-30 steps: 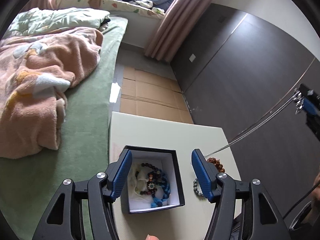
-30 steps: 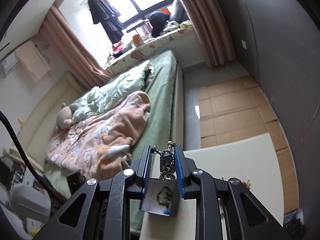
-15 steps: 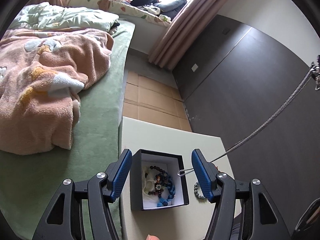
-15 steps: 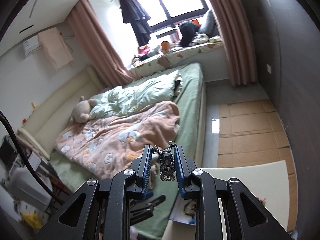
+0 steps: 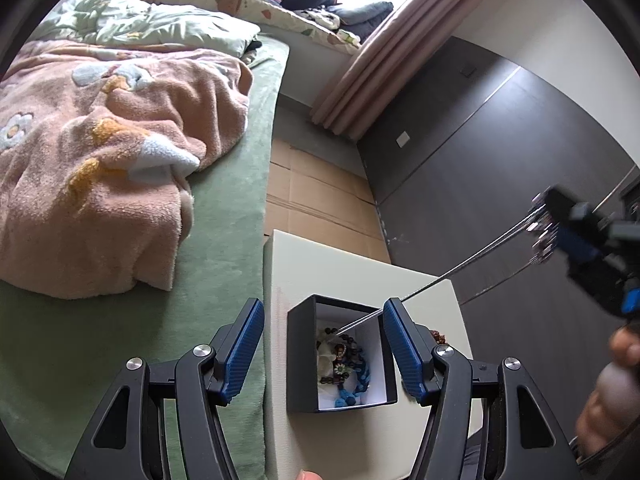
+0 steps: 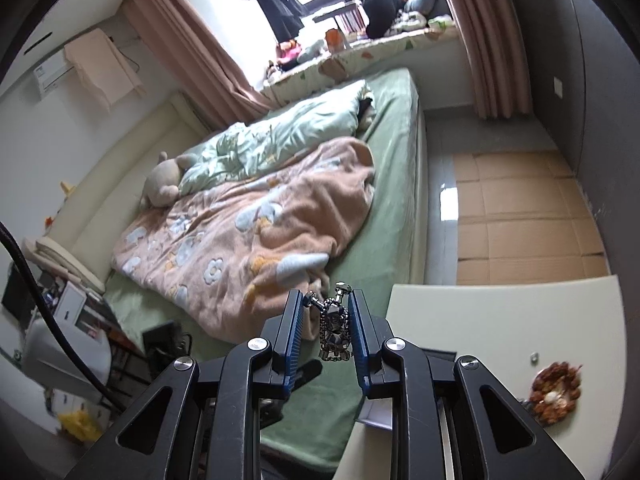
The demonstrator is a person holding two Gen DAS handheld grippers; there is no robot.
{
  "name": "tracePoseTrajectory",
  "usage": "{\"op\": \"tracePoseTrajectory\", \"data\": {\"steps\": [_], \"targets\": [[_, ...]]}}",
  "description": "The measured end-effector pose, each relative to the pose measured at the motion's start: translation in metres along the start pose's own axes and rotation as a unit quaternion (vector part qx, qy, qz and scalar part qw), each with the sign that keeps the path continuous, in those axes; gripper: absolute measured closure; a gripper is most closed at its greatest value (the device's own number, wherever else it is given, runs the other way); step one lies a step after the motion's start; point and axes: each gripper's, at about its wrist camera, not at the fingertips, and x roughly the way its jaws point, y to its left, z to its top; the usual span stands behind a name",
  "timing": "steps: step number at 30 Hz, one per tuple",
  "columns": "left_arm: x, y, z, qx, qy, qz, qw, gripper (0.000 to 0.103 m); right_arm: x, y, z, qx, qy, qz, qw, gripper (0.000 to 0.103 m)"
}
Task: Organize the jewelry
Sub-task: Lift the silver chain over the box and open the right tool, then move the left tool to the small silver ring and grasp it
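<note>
A black jewelry box [image 5: 301, 354] with a white inside stands on the cream table [image 5: 340, 264]; it holds several bead bracelets [image 5: 344, 364]. My left gripper [image 5: 324, 354] is open above it, one finger on each side. My right gripper [image 6: 326, 330] is shut on the bunched end of a silver chain necklace [image 6: 334, 330]. In the left wrist view the right gripper [image 5: 576, 236] is high at the right, and the chain [image 5: 452, 272] runs taut down from it into the box. A brown bead bracelet [image 6: 556, 392] lies on the table.
A bed with a green sheet [image 5: 224, 264] and a pink blanket [image 5: 100, 160] borders the table's left edge. A dark wardrobe wall [image 5: 500, 152] stands to the right. Cardboard [image 5: 320, 200] covers the floor beyond the table.
My right gripper has come down and nearer with the chain end in it. The chain's lower end now reaches deeper into the box. The left gripper has risen a little and stays open.
</note>
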Motion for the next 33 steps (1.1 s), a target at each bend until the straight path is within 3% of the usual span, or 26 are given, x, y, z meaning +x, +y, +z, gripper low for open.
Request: {"op": "tracePoseTrajectory", "data": {"steps": [7, 10, 11, 14, 25, 30, 33], "targets": [[0.006, 0.006, 0.000, -0.011, 0.011, 0.017, 0.9997, 0.040, 0.046, -0.033, -0.024, 0.047, 0.056, 0.010, 0.997, 0.078], [0.011, 0.006, 0.000, -0.015, 0.016, 0.017, 0.9996, 0.040, 0.062, -0.048, -0.031, 0.078, 0.088, 0.037, 0.992, 0.072], [0.012, 0.004, 0.000, -0.013, 0.017, 0.020, 0.9996, 0.040, 0.063, -0.053, -0.033, 0.083, 0.090, 0.038, 0.992, 0.066], [0.017, -0.001, -0.001, -0.009, 0.020, 0.020, 0.9996, 0.040, 0.054, -0.063, -0.037, 0.084, 0.078, 0.029, 0.993, 0.050], [0.047, -0.049, -0.011, 0.033, 0.045, 0.013, 0.9983, 0.040, -0.014, -0.124, -0.053, 0.103, 0.032, -0.015, 0.994, 0.048], [0.064, -0.078, -0.020, 0.066, 0.060, 0.011, 0.9960, 0.040, -0.042, -0.157, -0.069, 0.124, 0.006, -0.027, 0.992, 0.019], [0.074, -0.096, -0.028, 0.095, 0.068, 0.012, 0.9931, 0.040, -0.047, -0.174, -0.079, 0.142, 0.004, -0.027, 0.989, 0.009]]}}
